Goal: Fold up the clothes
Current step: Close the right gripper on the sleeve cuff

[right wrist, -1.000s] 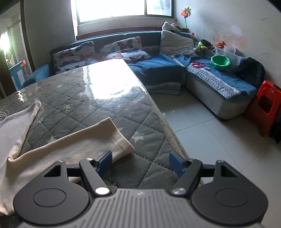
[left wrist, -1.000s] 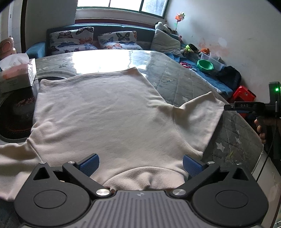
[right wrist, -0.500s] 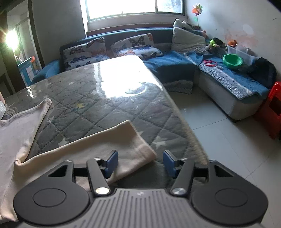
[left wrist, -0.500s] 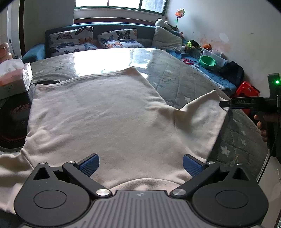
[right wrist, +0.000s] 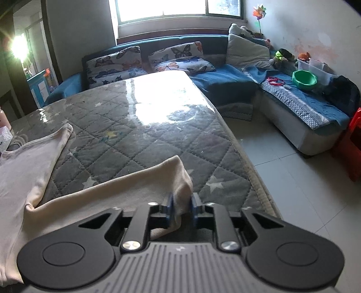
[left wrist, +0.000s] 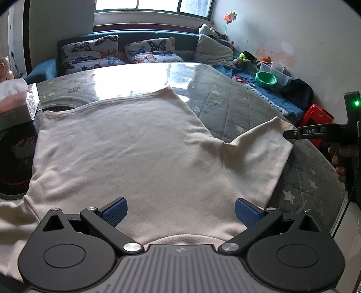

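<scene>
Cream shirt [left wrist: 140,157] flat on quilted bench [right wrist: 140,126]; right claw [right wrist: 181,209] closing on sleeve cuff [right wrist: 180,180], left claw [left wrist: 180,210] wide apart over collar; recommend full bite on both layers before lifting sleeve inward.

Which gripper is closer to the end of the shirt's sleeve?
Right. The right gripper is closing its jaws on the sleeve end; the left gripper hangs open over the shirt's collar.

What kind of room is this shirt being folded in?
Most likely a home living room: a blue corner sofa with butterfly-print cushions under a window, and toys along the wall.
</scene>
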{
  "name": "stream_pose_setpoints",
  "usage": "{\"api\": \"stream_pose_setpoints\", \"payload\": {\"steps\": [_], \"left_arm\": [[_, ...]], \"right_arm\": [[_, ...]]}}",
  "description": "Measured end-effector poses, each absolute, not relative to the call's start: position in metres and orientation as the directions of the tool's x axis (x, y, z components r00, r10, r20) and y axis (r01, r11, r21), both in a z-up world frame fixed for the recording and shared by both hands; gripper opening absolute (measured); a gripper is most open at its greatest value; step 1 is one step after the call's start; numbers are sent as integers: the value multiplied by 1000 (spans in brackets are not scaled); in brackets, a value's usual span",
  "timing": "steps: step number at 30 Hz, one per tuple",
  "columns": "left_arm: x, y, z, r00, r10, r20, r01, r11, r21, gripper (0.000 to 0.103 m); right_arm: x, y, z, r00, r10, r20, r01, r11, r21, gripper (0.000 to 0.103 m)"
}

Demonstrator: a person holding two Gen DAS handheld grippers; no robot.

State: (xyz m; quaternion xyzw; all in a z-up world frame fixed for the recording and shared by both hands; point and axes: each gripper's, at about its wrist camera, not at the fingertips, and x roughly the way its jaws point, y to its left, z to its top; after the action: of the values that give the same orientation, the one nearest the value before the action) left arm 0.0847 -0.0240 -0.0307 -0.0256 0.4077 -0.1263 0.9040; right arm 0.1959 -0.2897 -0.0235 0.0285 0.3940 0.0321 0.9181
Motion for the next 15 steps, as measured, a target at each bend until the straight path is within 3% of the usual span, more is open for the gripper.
{"api": "stream_pose_setpoints", "payload": {"steps": [1, 3, 15], "left_arm": [[85, -25, -31, 634, -250, -732, 209, 967, -149, 103], [85, -26, -31, 636, -251, -730, 215, 966, -145, 103], [95, -44, -40, 626, -242, -741, 252, 962, -101, 103]], "right_arm": [[196, -290, -25, 692, 80, -718, -36, 996, 77, 19], [196, -290, -23, 693, 85, -716, -35, 996, 85, 9], [169, -296, 29, 724, 241, -647, -105, 964, 243, 8]]}}
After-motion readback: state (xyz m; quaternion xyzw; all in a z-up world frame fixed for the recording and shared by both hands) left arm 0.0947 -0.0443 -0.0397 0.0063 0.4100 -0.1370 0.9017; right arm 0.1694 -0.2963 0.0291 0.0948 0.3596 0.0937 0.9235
